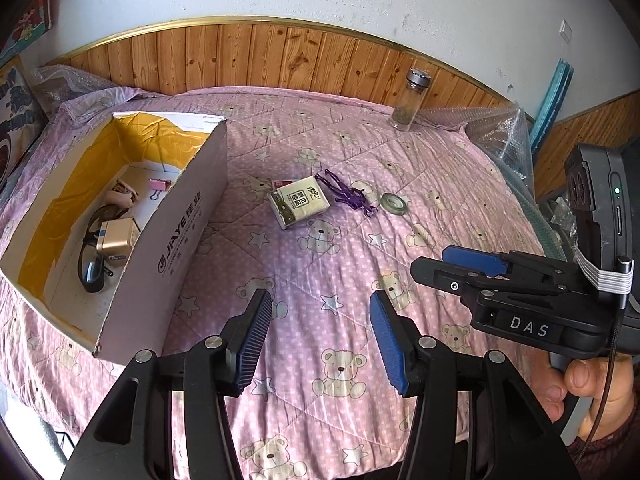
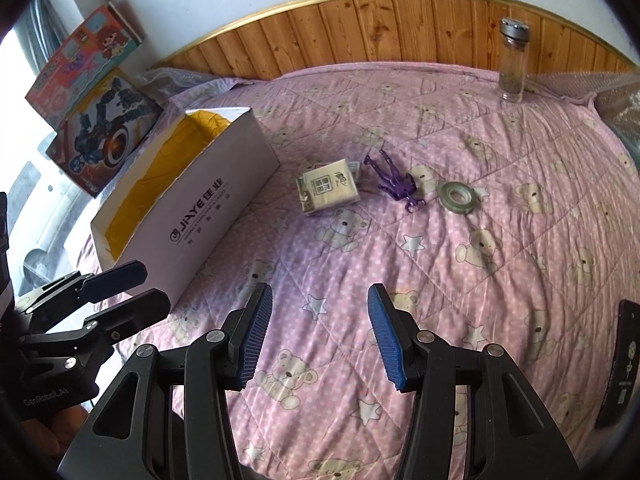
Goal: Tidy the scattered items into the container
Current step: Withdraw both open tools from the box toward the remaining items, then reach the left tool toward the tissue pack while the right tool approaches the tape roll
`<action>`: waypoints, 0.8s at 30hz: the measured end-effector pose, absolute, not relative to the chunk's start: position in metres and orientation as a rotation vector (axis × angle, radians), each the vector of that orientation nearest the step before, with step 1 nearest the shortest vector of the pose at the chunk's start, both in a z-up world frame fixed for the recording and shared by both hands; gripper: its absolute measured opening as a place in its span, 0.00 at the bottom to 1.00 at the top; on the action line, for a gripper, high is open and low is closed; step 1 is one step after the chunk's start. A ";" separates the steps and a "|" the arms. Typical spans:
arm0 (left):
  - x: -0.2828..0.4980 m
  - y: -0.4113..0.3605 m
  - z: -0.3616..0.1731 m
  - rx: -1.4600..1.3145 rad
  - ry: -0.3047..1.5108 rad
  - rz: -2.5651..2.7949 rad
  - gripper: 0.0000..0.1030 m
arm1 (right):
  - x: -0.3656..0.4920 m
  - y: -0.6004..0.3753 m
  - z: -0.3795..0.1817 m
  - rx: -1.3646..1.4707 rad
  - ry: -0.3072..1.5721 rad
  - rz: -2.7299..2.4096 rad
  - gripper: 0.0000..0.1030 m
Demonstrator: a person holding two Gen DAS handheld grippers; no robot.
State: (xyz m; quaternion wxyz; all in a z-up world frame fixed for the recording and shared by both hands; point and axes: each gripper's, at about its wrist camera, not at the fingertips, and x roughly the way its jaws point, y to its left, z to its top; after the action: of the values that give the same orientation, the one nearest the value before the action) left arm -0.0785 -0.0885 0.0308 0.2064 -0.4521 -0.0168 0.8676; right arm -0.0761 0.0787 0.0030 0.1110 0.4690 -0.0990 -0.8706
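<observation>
Both grippers, left gripper (image 1: 320,336) and right gripper (image 2: 320,334), empty, fingers apart. Tissue pack (image 2: 329,191) ahead on bed, just right of box (image 2: 192,216); nearer left.

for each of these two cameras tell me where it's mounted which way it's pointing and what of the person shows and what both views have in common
Left wrist: sits on the left tongs, open, facing across the pink bear-print quilt into the white cardboard box; the right tongs and a hand show at right.
Right wrist: sits on the right tongs, open, facing the same quilt from further right; the left tongs show at lower left.
Shared: box, cream tissue packet, purple plastic figure, greenish tape roll, lidded glass jar.
</observation>
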 end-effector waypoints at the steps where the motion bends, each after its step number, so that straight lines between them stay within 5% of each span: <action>1: -0.083 -0.086 0.029 -1.265 -0.043 2.413 0.53 | -0.079 0.084 0.001 1.381 -0.313 -2.560 0.52; 24: -0.225 -0.032 -0.038 -1.458 -0.139 2.367 0.61 | -0.192 0.176 -0.056 1.541 -0.390 -2.620 0.52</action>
State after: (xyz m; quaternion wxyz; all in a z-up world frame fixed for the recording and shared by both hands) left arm -0.2246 -0.0316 -0.0379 0.1782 -0.5154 -0.0493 0.8368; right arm -0.1923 0.1761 -0.0557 0.0385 0.5025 -0.1273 -0.8543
